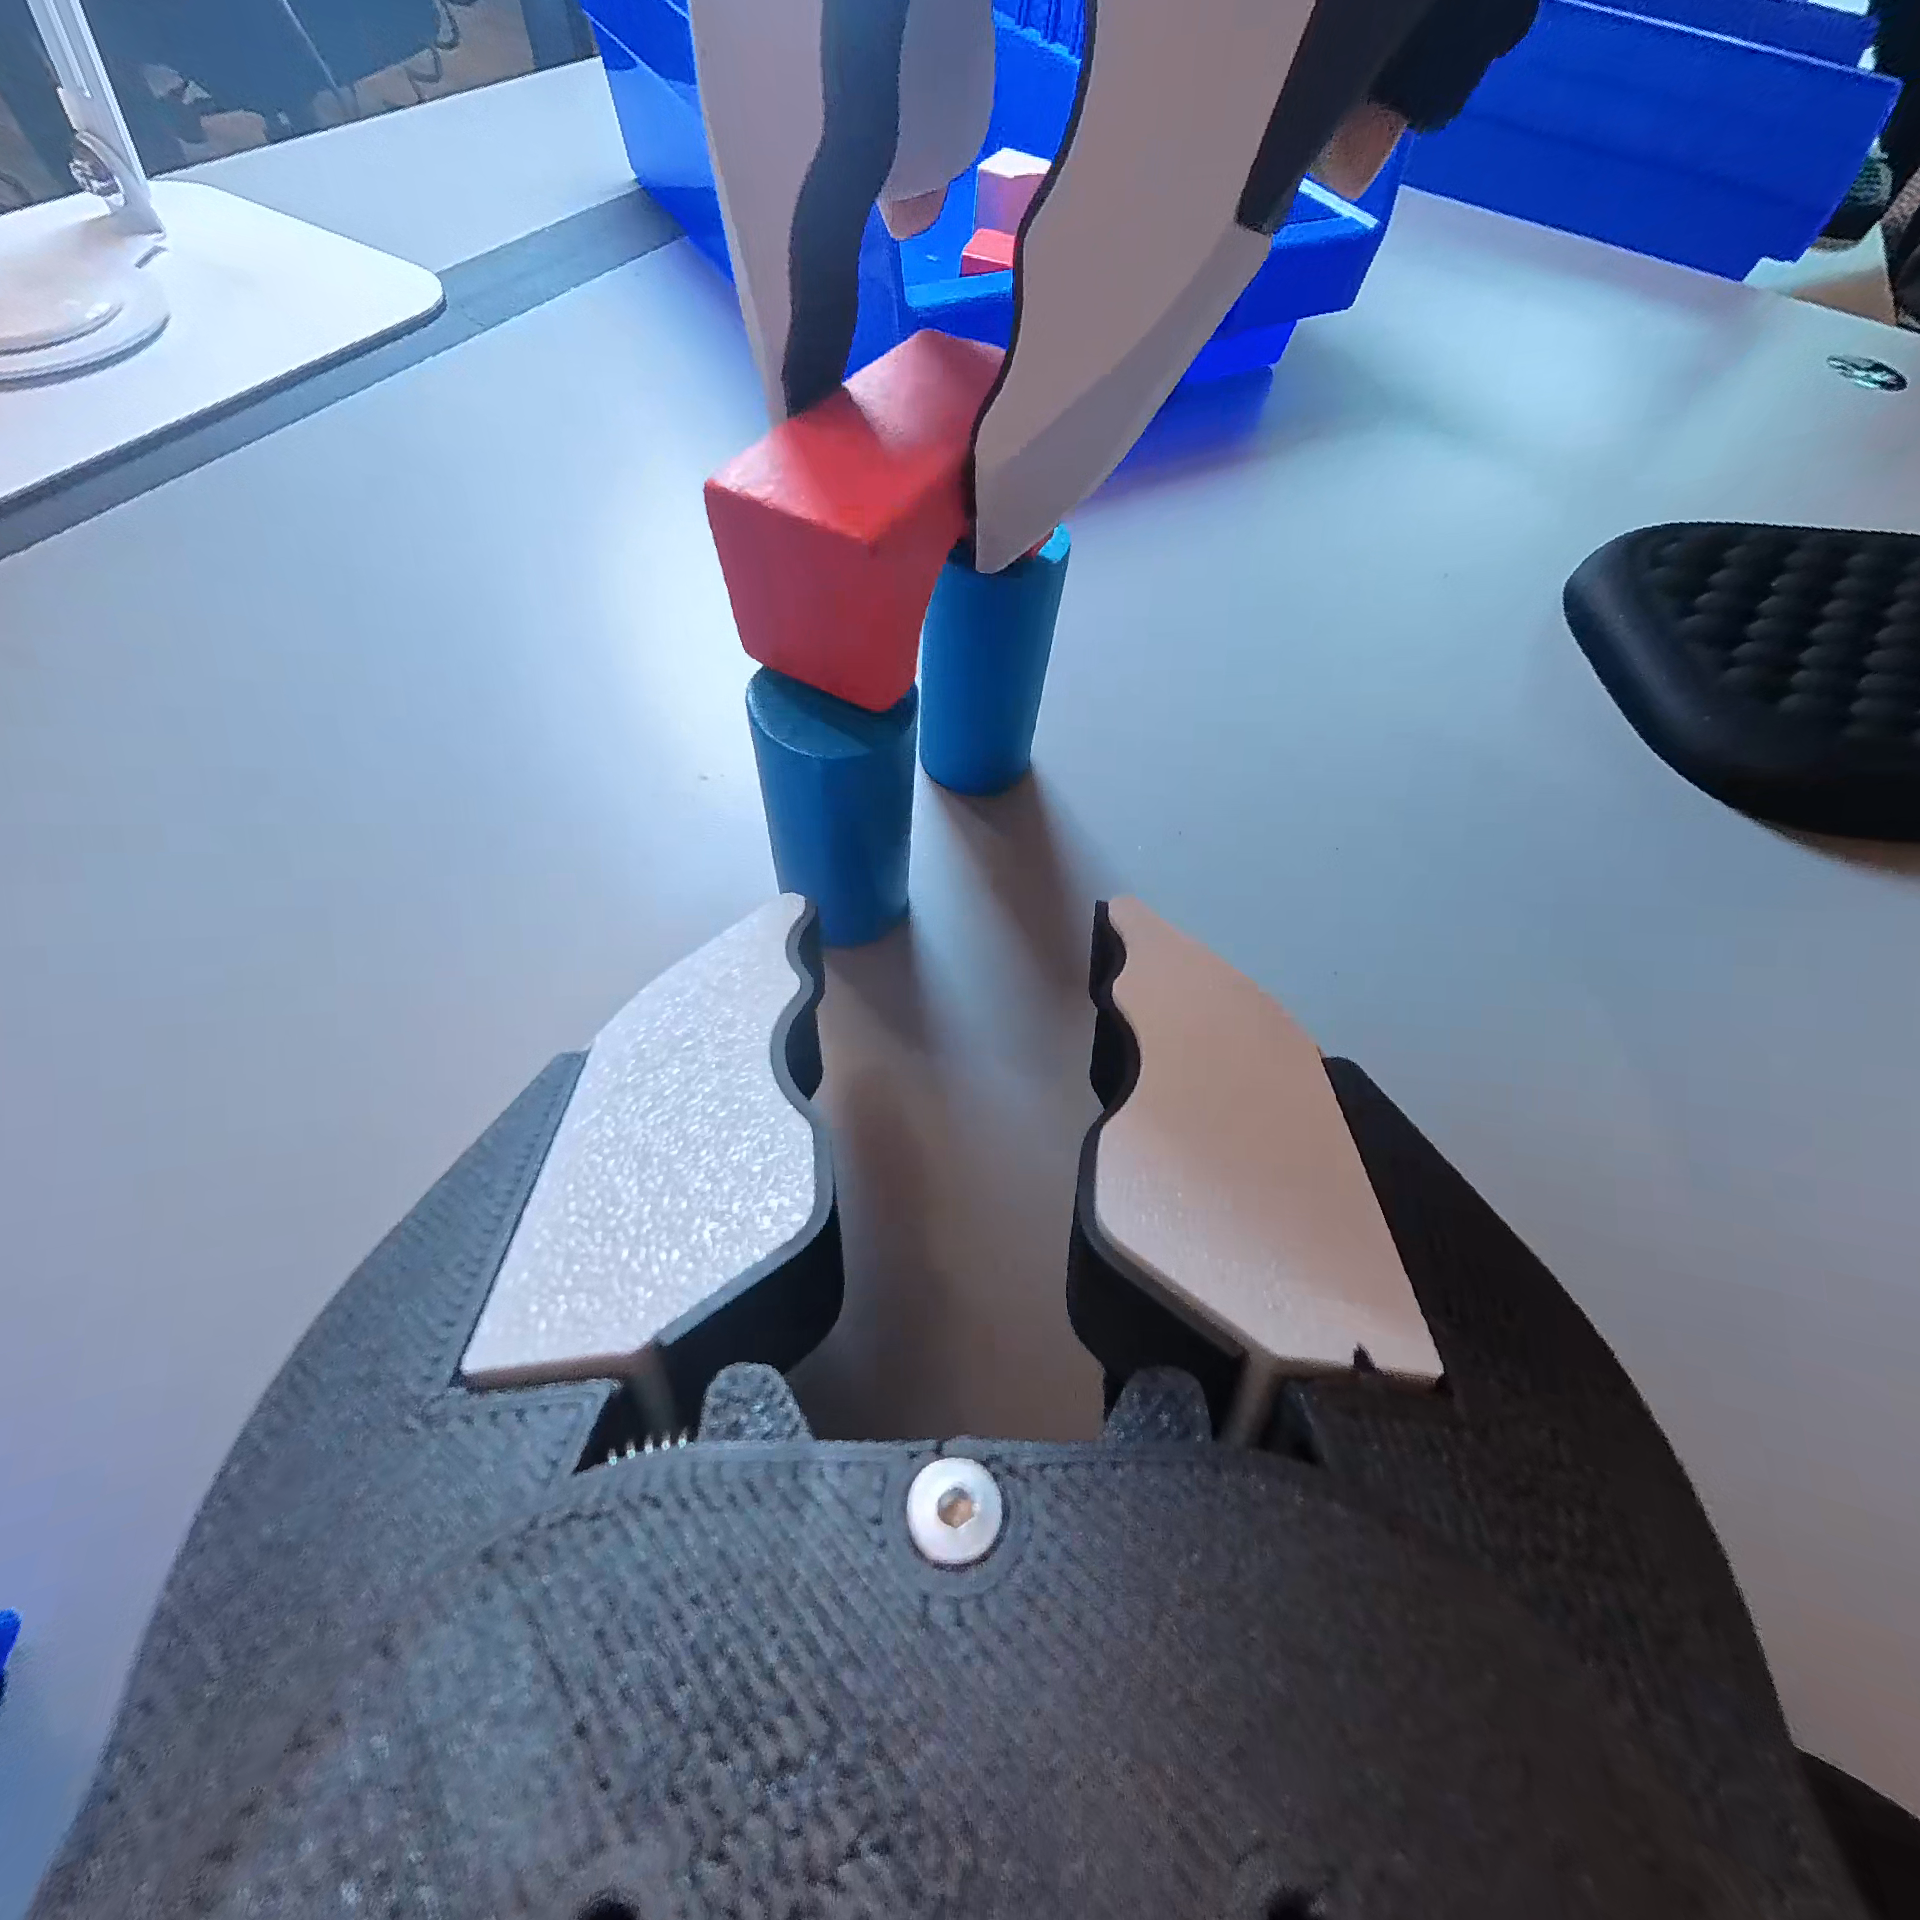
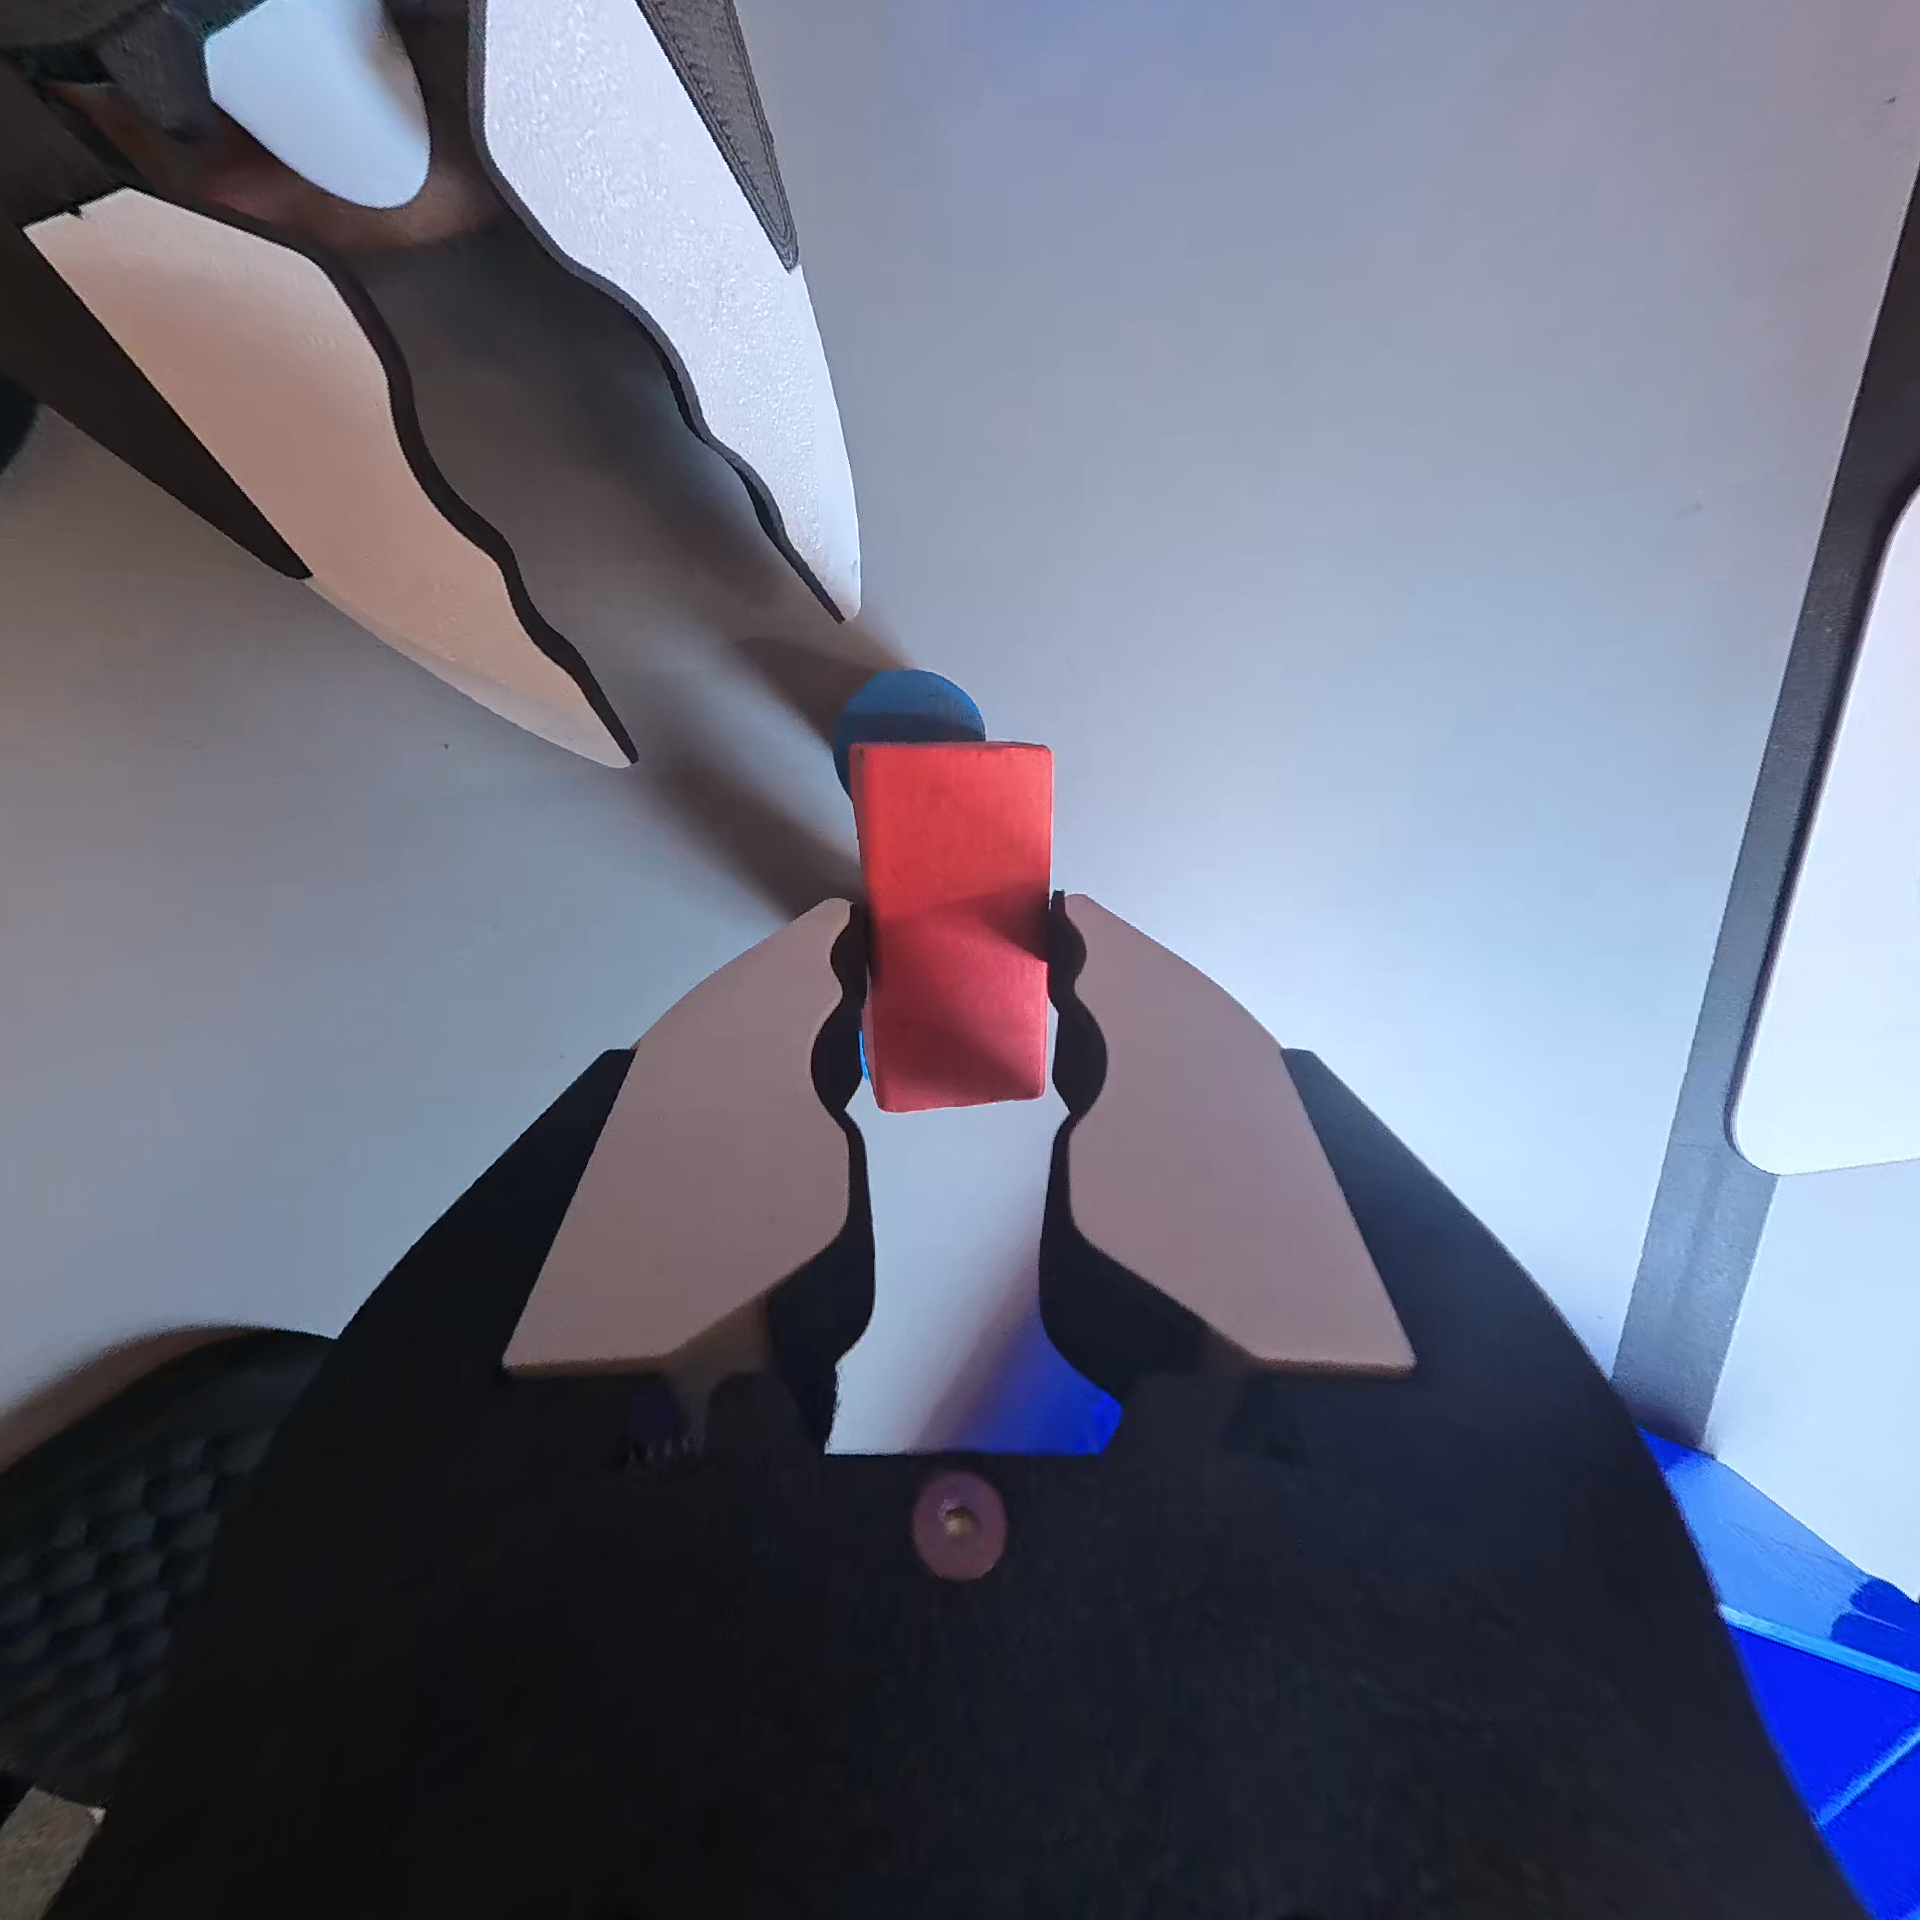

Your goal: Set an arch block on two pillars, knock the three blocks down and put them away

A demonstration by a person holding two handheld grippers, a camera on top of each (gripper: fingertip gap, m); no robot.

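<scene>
Two blue cylinder pillars stand upright on the table, the near one (image 1: 836,821) and the far one (image 1: 987,675). The red arch block (image 1: 831,530) sits on top of them, tilted. My right gripper (image 2: 954,909) is shut on the red arch block (image 2: 951,914) from above; it also shows in the left wrist view (image 1: 883,488), coming down from the top. The top of one blue pillar (image 2: 909,701) shows beyond the block. My left gripper (image 1: 954,914) is open and empty, low on the table just in front of the near pillar; it shows at the upper left of the right wrist view (image 2: 743,691).
A blue bin (image 1: 1299,260) with other blocks stands behind the pillars. A black wrist rest (image 1: 1766,675) lies at the right. A white monitor base (image 1: 156,301) sits on the far left, across a dark seam in the table. Left tips to right tips: about 7 cm.
</scene>
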